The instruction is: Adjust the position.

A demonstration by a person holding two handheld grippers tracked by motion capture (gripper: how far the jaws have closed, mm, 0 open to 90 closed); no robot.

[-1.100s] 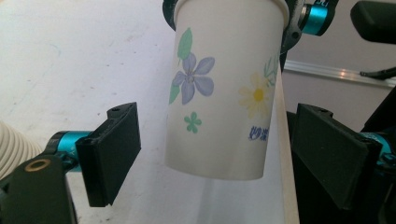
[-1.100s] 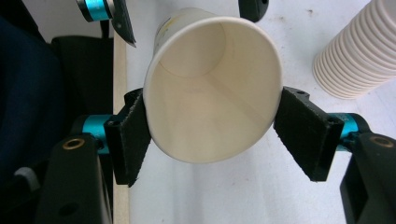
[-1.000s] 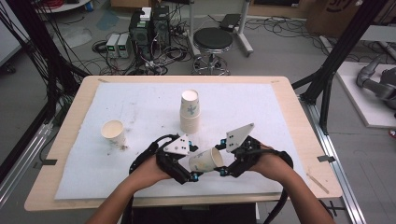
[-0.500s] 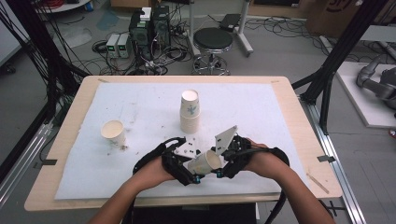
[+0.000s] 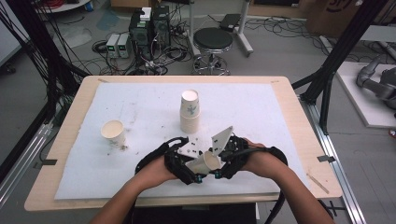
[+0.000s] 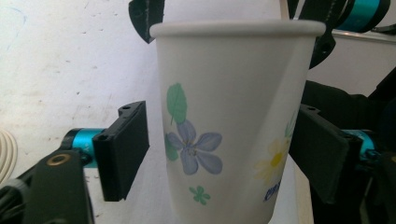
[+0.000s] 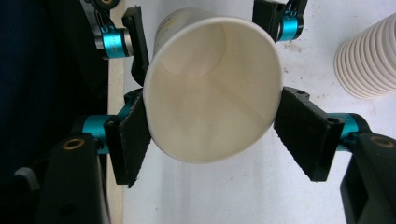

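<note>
Near the front edge of the table (image 5: 299,116), on the white mat (image 5: 140,112) that covers it, the two hand-held grippers meet around a single paper cup (image 5: 205,162) lying tilted on its side above the mat, its open mouth turned toward the person's right. The right gripper (image 5: 223,161) has the cup at its rim: in the right gripper view the rim (image 7: 212,88) is squeezed slightly oval between the two black pads (image 7: 133,140), which press on it from either side. The left gripper (image 5: 189,163) sits around the cup's body nearer the base; its jaws have just been closing, and in the left gripper view the flower-printed cup (image 6: 229,121) stands between them, the one pad (image 6: 123,149) still a narrow gap away from the wall and the other at or just against it, so the jaws are partly open and not yet clamped. Further back on the mat a stack of paper cups (image 5: 190,111) stands upright, well apart from the grippers, and another single cup (image 5: 113,132) stands upright toward the left side of the mat.
</note>
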